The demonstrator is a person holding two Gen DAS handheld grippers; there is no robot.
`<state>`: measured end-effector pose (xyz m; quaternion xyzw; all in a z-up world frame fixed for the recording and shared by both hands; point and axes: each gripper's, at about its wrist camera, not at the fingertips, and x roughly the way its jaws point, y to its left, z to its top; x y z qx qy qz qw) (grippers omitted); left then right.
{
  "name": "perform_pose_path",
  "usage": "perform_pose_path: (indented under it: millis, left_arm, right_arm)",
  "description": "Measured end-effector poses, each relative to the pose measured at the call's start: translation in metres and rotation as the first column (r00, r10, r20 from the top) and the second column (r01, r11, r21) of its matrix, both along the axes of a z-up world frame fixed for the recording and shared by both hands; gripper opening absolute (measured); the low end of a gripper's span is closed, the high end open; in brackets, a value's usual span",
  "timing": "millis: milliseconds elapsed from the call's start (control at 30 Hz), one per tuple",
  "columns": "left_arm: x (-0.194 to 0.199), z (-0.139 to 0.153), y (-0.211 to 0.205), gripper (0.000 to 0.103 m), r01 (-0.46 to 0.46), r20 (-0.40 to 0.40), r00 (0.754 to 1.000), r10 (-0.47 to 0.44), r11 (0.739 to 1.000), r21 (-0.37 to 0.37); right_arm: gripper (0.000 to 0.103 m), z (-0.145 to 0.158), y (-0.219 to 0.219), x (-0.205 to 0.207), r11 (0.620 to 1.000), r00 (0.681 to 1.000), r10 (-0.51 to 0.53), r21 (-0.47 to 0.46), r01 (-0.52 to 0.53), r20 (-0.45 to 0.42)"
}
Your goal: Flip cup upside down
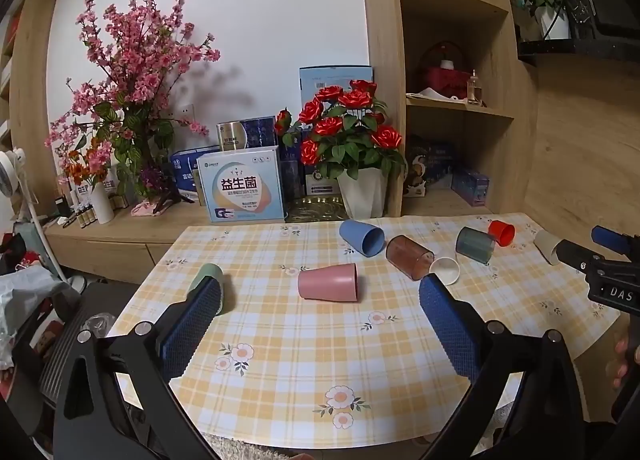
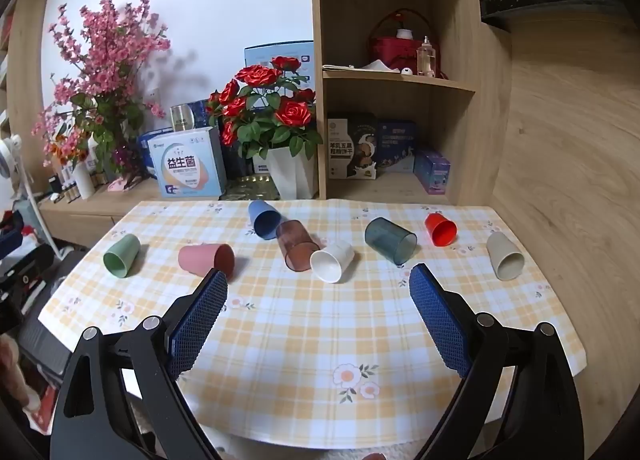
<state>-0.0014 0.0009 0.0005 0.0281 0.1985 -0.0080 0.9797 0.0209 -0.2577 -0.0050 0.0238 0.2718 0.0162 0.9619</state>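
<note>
your left gripper [image 1: 320, 308] and right gripper [image 2: 318, 310] match — black angular arms, silver round screws, blue knurled pads [image 2: 200, 320]. white "das" lettering marks the right gripper's black body in the left view.

**Surfaces and finishes in front of you**

Your bench cloth [image 2: 304, 324] looks smooth with a faint sheen, printed in yellow check. The pink cup [image 2: 206, 258], green cup [image 2: 122, 256] and blue cup [image 2: 262, 219] look like matt opaque plastic. The brown cup [image 2: 296, 246] and teal cup [image 2: 390, 240] are see-through, glossy plastic. The white cup [image 2: 332, 260] and red cup [image 2: 440, 228] look smooth. Your gripper pads [image 2: 198, 324] are blue with a rough, knurled texture, on matt black arms. The shelf [image 2: 400, 77] is pale wood grain.
</note>
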Motion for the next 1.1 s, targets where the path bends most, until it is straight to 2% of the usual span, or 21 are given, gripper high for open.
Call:
perform_pose_path:
  millis: [100, 400, 467, 1100]
  left_arm:
    - [0.002, -0.002, -0.008, 0.097, -0.005, -0.020, 1.000, 0.006, 0.999, 0.032]
    - [-0.003, -0.001, -0.024, 0.097, -0.020, -0.023, 1.000, 0.021, 1.000, 0.019]
    - [0.001, -0.009, -0.007, 0.097, -0.003, -0.034, 0.999, 0.003, 1.000, 0.015]
    - [0.002, -0.002, 0.003, 0.097, -0.023, -0.028, 0.999, 0.023, 1.000, 0.001]
  right_arm:
    - [0.089, 0.000, 0.000, 0.000, 1.000, 1.000, -0.001, 0.000, 0.001, 0.002]
    - [0.089, -0.001, 0.000, 0.000, 1.000, 1.000, -0.001, 0.002, 0.001, 0.001]
    - [0.089, 0.000, 0.000, 0.000, 1.000, 1.000, -0.002, 0.002, 0.002, 0.001]
    - [0.089, 0.001, -0.001, 0.001, 1.000, 1.000, 0.000, 0.003, 0.000, 0.001]
